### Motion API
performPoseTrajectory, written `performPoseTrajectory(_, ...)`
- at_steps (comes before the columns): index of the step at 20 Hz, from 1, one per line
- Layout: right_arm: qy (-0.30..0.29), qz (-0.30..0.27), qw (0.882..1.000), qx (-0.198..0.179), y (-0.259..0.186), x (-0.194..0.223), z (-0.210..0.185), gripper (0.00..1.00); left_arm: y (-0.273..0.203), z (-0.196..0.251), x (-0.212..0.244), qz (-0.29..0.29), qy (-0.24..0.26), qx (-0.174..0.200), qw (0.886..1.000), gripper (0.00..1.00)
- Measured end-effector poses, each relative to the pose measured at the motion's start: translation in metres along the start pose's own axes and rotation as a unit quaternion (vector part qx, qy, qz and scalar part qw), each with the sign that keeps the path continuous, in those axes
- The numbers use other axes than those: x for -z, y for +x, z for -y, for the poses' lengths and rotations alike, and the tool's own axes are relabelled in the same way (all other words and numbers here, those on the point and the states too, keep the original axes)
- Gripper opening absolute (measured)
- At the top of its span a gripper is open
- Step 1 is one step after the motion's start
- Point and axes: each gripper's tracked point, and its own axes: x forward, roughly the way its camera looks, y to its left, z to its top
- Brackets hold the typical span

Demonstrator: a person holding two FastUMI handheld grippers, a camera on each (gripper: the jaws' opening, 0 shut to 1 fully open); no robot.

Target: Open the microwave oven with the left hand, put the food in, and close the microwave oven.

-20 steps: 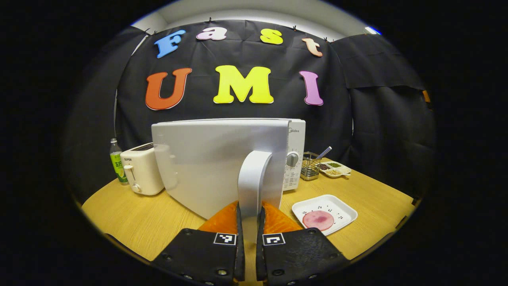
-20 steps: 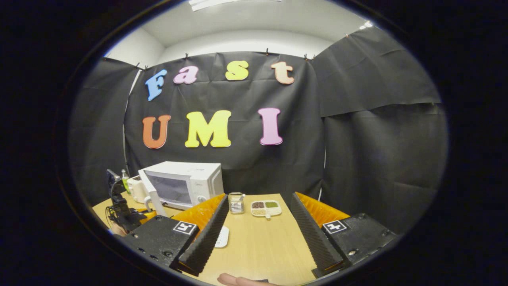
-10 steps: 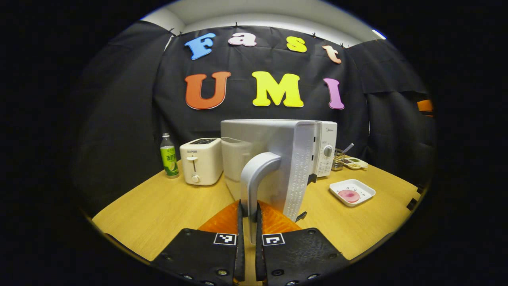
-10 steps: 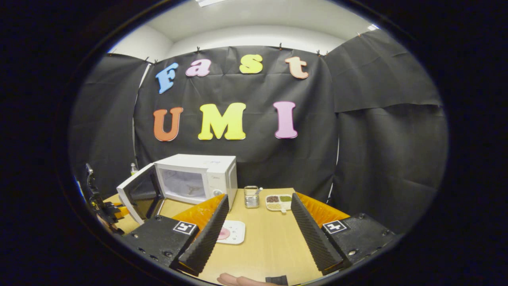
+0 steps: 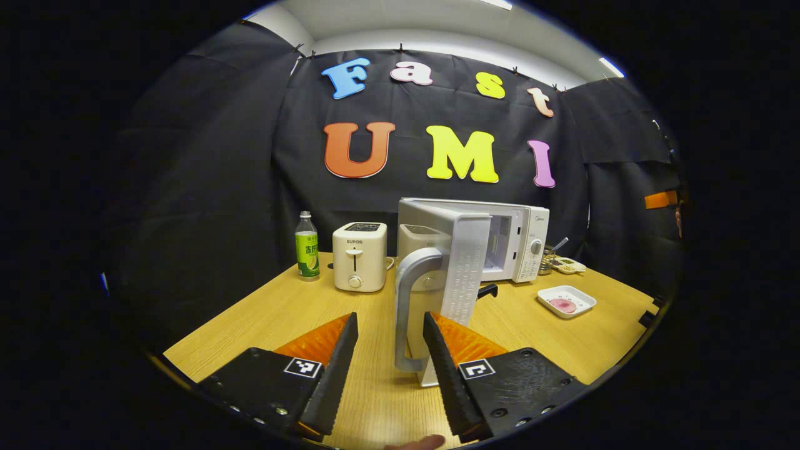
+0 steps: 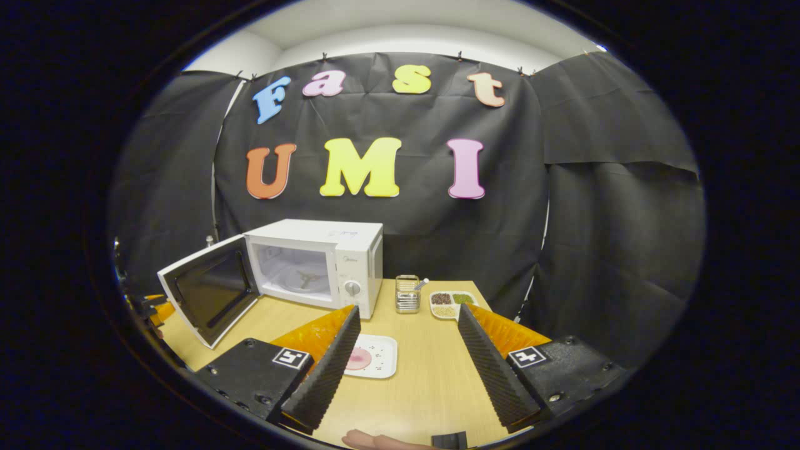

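1. The microwave (image 6: 315, 265) stands at the back of the table (image 6: 425, 381), its door (image 6: 209, 300) swung wide to the left and the cavity with its turntable exposed. The opening step looks done.
2. The left gripper (image 5: 387, 350) is released: its jaws stand apart on either side of the door handle (image 5: 409, 306), which hangs between them without either finger pressing on it.
3. The right gripper (image 6: 405, 356) is spread wide and holds nothing, hovering above the table near its front edge.
4. The food is a pink round slice (image 6: 359, 359) lying on a white plate (image 6: 381, 356), on the table in front of the microwave and just beyond the right gripper's left finger. In the left gripper view the plate (image 5: 567, 302) sits right of the oven.
5. Handling, as a judgement: the slice looks soft and thin, poor to pinch directly. The plate appears light, stiff and shallow, so its raised rim is the place to take hold, pinched at the near edge and kept level so the slice does not slide.
6. The door should swing freely on its hinge; a push on its outer face or handle ought to close it.
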Motion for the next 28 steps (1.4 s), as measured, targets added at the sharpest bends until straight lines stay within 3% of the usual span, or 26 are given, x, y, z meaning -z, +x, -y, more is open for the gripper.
performPoseTrajectory(1, -0.001, -0.013, 1.000, -0.003, 0.010, 0.004, 0.000, 1.00, -0.010, -0.002, -0.010, 0.007, 0.004, -0.012, 1.000, 0.69)
performPoseTrajectory(2, -0.002, -0.028, 1.000, -0.008, 0.020, 0.009, 0.000, 1.00, -0.021, -0.002, -0.019, 0.014, 0.009, -0.026, 1.000, 0.79)
performPoseTrajectory(3, -0.003, -0.042, 0.999, -0.014, 0.032, 0.013, -0.001, 0.91, -0.029, 0.002, -0.029, 0.020, 0.013, -0.035, 0.999, 0.85)
performPoseTrajectory(4, -0.006, -0.059, 0.998, -0.021, 0.044, 0.019, -0.002, 0.92, -0.037, 0.007, -0.040, 0.026, 0.012, -0.041, 0.999, 0.92)
performPoseTrajectory(5, -0.007, -0.076, 0.997, -0.029, 0.056, 0.027, -0.002, 0.92, -0.044, 0.015, -0.052, 0.030, 0.006, -0.043, 0.999, 0.92)
performPoseTrajectory(6, -0.008, -0.100, 0.994, -0.038, 0.069, 0.036, -0.002, 1.00, -0.050, 0.025, -0.065, 0.039, -0.004, -0.040, 0.998, 0.92)
performPoseTrajectory(7, -0.008, -0.126, 0.991, -0.047, 0.081, 0.048, -0.002, 1.00, -0.056, 0.033, -0.077, 0.044, -0.015, -0.038, 0.998, 0.92)
performPoseTrajectory(8, -0.007, -0.154, 0.986, -0.059, 0.094, 0.059, -0.003, 0.92, -0.061, 0.042, -0.093, 0.056, -0.022, -0.037, 0.998, 0.92)
performPoseTrajectory(9, -0.001, -0.182, 0.981, -0.069, 0.109, 0.069, -0.004, 1.00, -0.066, 0.050, -0.109, 0.068, -0.026, -0.034, 0.997, 0.92)
performPoseTrajectory(13, 0.033, -0.304, 0.945, -0.119, 0.144, 0.123, -0.012, 0.99, -0.074, 0.078, -0.160, 0.110, -0.010, -0.040, 0.993, 0.92)
performPoseTrajectory(16, 0.037, -0.370, 0.917, -0.145, 0.166, 0.163, -0.012, 0.92, -0.072, 0.111, -0.179, 0.122, -0.014, -0.020, 0.992, 0.92)
performPoseTrajectory(17, 0.038, -0.383, 0.910, -0.152, 0.176, 0.172, -0.015, 0.79, -0.070, 0.122, -0.182, 0.122, -0.008, -0.011, 0.992, 0.92)
performPoseTrajectory(18, 0.041, -0.397, 0.903, -0.156, 0.183, 0.181, -0.016, 0.87, -0.067, 0.130, -0.183, 0.122, 0.001, -0.009, 0.993, 0.91)
performPoseTrajectory(19, 0.048, -0.412, 0.896, -0.161, 0.188, 0.189, -0.018, 0.85, -0.066, 0.133, -0.185, 0.123, 0.009, -0.009, 0.992, 0.92)
performPoseTrajectory(21, 0.062, -0.443, 0.877, -0.173, 0.196, 0.207, -0.025, 0.76, -0.062, 0.145, -0.189, 0.123, 0.025, -0.007, 0.992, 0.92)
performPoseTrajectory(22, 0.063, -0.455, 0.872, -0.171, 0.201, 0.214, -0.026, 0.57, -0.061, 0.150, -0.192, 0.126, 0.030, -0.006, 0.992, 0.92)
performPoseTrajectory(23, 0.059, -0.465, 0.866, -0.172, 0.205, 0.221, -0.026, 0.64, -0.061, 0.156, -0.194, 0.129, 0.034, -0.001, 0.991, 0.92)
performPoseTrajectory(24, 0.057, -0.477, 0.859, -0.175, 0.207, 0.227, -0.027, 0.43, -0.061, 0.161, -0.194, 0.127, 0.037, 0.005, 0.991, 0.92)
performPoseTrajectory(25, 0.063, -0.496, 0.846, -0.188, 0.204, 0.229, -0.033, 0.40, -0.060, 0.165, -0.192, 0.124, 0.038, 0.010, 0.992, 0.92)
performPoseTrajectory(26, 0.077, -0.495, 0.844, -0.192, 0.207, 0.224, -0.036, 0.44, -0.060, 0.168, -0.194, 0.125, 0.039, 0.012, 0.991, 0.92)
performPoseTrajectory(27, 0.094, -0.521, 0.827, -0.190, 0.208, 0.231, -0.037, 0.42, -0.059, 0.168, -0.195, 0.126, 0.040, 0.011, 0.991, 0.92)
performPoseTrajectory(28, 0.094, -0.528, 0.824, -0.180, 0.215, 0.232, -0.032, 0.26, -0.060, 0.170, -0.195, 0.125, 0.042, 0.012, 0.991, 0.93)
